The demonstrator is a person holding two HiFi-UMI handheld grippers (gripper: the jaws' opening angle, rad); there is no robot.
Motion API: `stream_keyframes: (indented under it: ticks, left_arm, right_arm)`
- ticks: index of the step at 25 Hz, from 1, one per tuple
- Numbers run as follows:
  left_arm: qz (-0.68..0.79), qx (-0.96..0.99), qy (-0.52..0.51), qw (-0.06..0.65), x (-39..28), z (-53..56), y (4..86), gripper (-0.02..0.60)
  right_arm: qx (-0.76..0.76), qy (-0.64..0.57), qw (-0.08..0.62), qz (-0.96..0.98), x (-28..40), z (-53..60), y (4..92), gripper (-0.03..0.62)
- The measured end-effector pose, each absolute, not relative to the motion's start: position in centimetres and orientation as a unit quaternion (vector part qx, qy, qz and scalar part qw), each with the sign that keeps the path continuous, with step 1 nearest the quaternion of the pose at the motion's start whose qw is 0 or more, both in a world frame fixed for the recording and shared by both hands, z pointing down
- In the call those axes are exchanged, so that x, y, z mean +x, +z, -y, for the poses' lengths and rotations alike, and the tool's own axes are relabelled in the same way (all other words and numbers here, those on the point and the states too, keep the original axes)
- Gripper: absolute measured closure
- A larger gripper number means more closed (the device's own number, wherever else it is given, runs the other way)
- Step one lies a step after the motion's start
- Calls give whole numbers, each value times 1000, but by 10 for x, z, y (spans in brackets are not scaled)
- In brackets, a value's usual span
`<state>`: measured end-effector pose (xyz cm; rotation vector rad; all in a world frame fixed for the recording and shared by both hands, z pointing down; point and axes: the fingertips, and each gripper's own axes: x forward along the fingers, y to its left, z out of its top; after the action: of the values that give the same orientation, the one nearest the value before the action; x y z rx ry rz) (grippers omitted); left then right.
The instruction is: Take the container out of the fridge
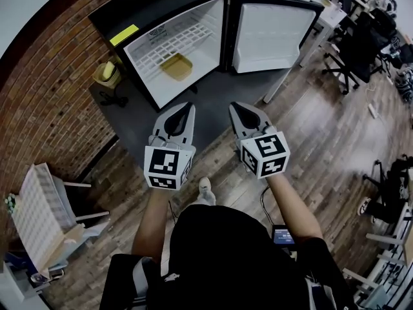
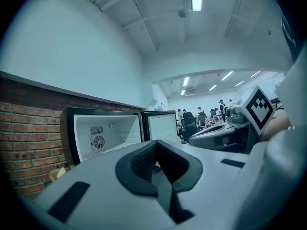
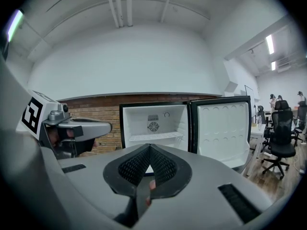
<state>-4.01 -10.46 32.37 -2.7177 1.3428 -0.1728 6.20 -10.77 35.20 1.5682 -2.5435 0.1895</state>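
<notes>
Against the brick wall (image 1: 45,95) at the far left, a white rack (image 1: 39,212) stood on the wood floor, and a small yellow object (image 1: 107,72) sat in a holder beside the fridge (image 1: 161,5). That low black fridge stood wide open, its white door (image 1: 271,34) swung out to the right. The yellow container (image 1: 176,66) lay inside the white compartment, toward the front of the wire shelf (image 1: 174,41); whether it rested on that shelf or on the fridge's floor could not be told. Neither tong touched it. The left gripper (image 1: 188,106) was held well short of the opening, its jaws pressed together with nothing between them, and its own view (image 2: 154,146) showed the ridged pads meeting. Just beside it, the right gripper (image 1: 234,106) was likewise closed and empty, the pads joined at the tip in its own view (image 3: 149,151), pointing at the fridge's lit interior. Farther right, a white desk (image 1: 326,18) and black office chairs (image 1: 361,50) filled the room.
</notes>
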Motion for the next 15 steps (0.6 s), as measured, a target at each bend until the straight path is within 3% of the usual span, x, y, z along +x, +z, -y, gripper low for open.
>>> stream_keyframes:
  ticks: [15]
  left_arm:
    - [-424,-903,-64,38,-65,203,339,568]
  right_arm:
    - [537,69,90,836,39,204,357,554]
